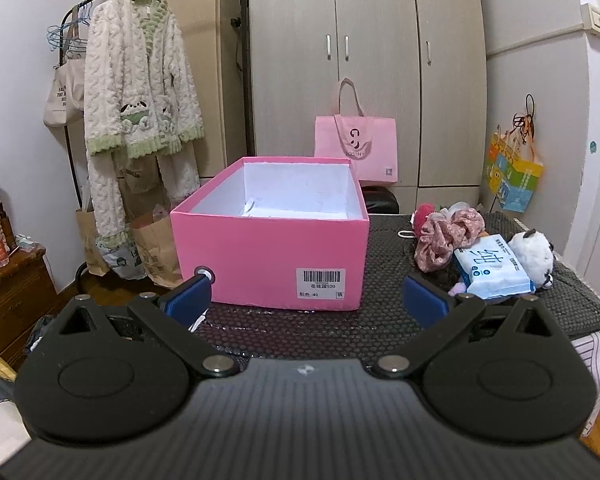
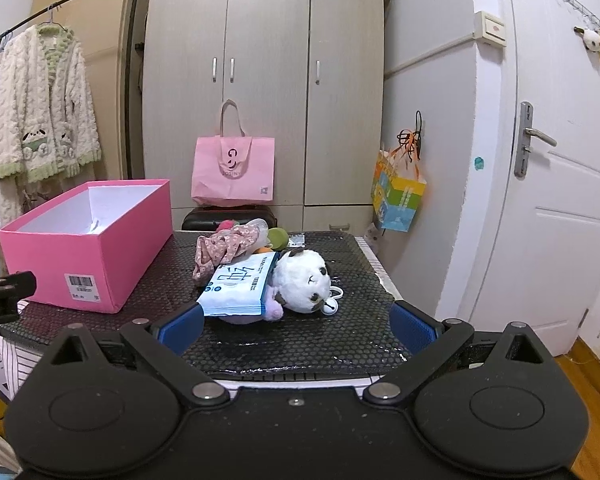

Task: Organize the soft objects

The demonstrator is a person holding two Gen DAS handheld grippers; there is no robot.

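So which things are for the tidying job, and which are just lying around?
For the job: pink box, panda plush, tissue pack, floral scrunchie, green plush.

Just lying around: pink tote bag, fluffy robe, colourful gift bag, wardrobe.

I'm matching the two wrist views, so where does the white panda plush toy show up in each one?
Left wrist: white panda plush toy at the right edge, beyond the blue tissue pack.
Right wrist: the toy lies centre frame, right of the pack.
Shared landmark: open pink cardboard box, left of the toy.
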